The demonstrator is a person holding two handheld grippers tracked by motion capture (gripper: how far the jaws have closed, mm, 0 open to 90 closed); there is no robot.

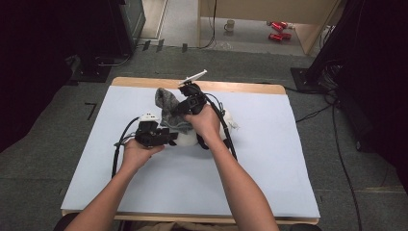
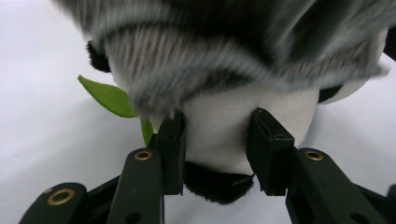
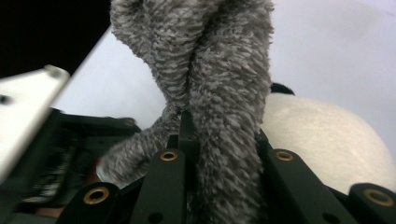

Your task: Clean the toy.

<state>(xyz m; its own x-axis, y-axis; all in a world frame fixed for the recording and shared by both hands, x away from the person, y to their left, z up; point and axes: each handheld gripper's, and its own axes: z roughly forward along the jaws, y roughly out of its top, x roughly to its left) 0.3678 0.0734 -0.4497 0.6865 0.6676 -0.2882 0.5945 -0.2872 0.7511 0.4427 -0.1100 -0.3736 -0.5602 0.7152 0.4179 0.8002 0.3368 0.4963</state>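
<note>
My left gripper (image 2: 215, 151) is clamped on the white belly of the plush panda (image 2: 224, 126), which lies near the centre of the table (image 1: 269, 159). My right gripper (image 3: 219, 140), at 1 o'clock from the left one, is pinched tight on the grey fuzzy sock (image 3: 219, 70) — its folds bury the pads. The sock drapes over the panda's head, hiding its face; a green leaf (image 2: 107, 95) protrudes at 9 o'clock in the left gripper view.
</note>
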